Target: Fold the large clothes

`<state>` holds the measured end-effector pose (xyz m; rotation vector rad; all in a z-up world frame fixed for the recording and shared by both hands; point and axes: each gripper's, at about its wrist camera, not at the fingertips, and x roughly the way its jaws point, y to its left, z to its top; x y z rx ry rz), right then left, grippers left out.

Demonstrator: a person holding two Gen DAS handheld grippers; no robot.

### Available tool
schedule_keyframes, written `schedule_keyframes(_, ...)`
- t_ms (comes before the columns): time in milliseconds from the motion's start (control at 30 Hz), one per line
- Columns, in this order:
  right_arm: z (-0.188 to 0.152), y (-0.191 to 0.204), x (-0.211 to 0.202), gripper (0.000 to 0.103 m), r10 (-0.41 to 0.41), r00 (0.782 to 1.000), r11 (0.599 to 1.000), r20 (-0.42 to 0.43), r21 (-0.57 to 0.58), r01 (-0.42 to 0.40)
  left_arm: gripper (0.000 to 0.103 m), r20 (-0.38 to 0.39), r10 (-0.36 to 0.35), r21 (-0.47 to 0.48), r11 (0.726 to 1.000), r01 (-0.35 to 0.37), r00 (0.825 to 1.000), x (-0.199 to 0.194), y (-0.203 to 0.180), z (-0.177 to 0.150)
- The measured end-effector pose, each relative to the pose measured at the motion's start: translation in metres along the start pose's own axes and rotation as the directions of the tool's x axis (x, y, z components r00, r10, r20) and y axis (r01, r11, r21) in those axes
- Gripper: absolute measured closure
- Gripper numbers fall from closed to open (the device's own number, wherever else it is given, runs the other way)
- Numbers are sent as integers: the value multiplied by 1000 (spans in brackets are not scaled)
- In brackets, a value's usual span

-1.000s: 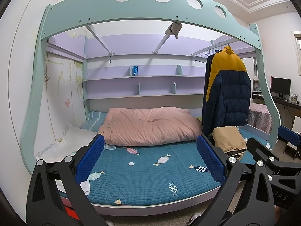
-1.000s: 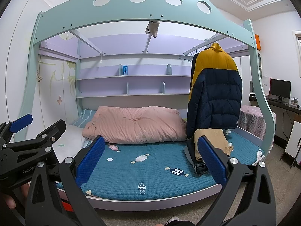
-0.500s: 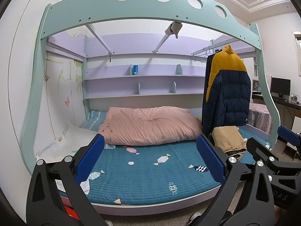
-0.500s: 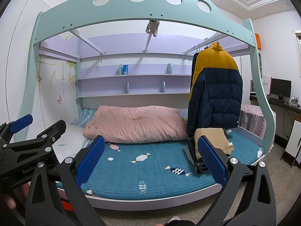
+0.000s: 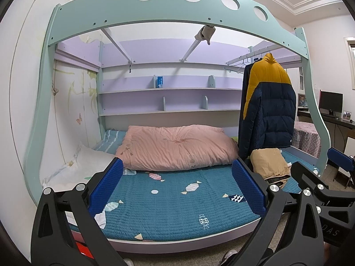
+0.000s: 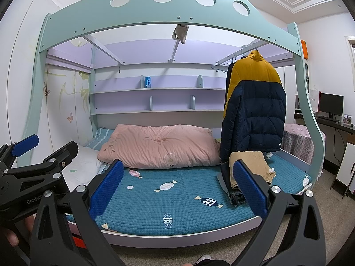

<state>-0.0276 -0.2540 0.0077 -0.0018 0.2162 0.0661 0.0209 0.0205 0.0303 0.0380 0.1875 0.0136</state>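
Note:
A navy and yellow puffer jacket point(image 5: 269, 110) hangs on a rail at the right end of the bunk bed; it also shows in the right wrist view point(image 6: 255, 108). Below it a tan garment point(image 5: 268, 163) lies folded on the blue quilted mattress point(image 5: 173, 199), on top of dark clothes point(image 6: 235, 190). My left gripper point(image 5: 177, 188) is open and empty, held in front of the bed. My right gripper point(image 6: 177, 188) is open and empty, beside it to the right. Both are well short of the clothes.
A pink duvet point(image 5: 177, 148) lies across the back of the bed, a white pillow point(image 5: 88, 164) at the left. The teal bed frame point(image 5: 155, 13) arches overhead. A desk with a monitor point(image 6: 330, 105) and a pink covered table point(image 6: 297, 141) stand at the right.
Both views have shifted only slightly. Nothing was picked up or released.

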Motion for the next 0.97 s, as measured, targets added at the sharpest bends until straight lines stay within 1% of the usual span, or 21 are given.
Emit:
schedule_keyframes(633,0,2,0,8,-2,1000,1000,0,1,2,5,-13,-4,-6,1000,4,1000,1,-1,-3)
schedule_keyframes(800,-1,2,1,8,0,1000,1000,-4,1,0,5,-28,-6,-19,1000,5,1000,4,1,-4)
schedule_keyframes(967,-4,4,9,8,13,1000,1000,-11,-5,-14,5,-35,3,-28,1000,-4,999,8,6,-5)
